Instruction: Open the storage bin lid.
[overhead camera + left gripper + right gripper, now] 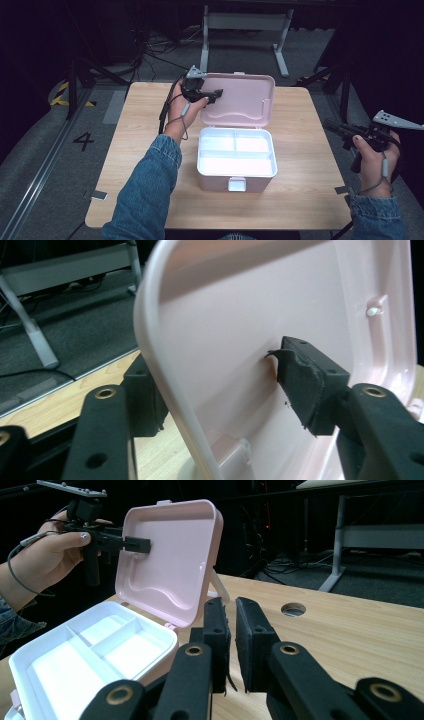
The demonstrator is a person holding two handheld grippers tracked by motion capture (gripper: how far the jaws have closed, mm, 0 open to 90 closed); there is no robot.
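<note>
Here, the left gripper (212, 95) is seen at the left edge of the raised lid (245, 97) of a pink box (236, 159), its jaws set one on each face of the lid: one pad is pressed against the inner face, the other lies behind the rim, so the lid's edge is taken to be pinched between them. In the left gripper view the lid (260, 330) is shown as a smooth pale pink panel with a rounded, raised rim, standing nearly upright. The lid's long axis is laid across the table, parallel to the box's long side, and the hinge line lies at the box's far edge, below the gripper; any coming swing of the lid would be turned about that line. The box is placed near the middle of the wooden table (310, 200), with its front latch (236, 184) toward the person. Inside, a white tray (95, 650) is divided into two small compartments at the back and one long one at the front, all bare. The right gripper (231, 645) is held well to the right of the box, beyond the table's edge, its jaws nearly closed on nothing with a narrow gap between the pads. The left hand is by far the nearer to the lid.
</note>
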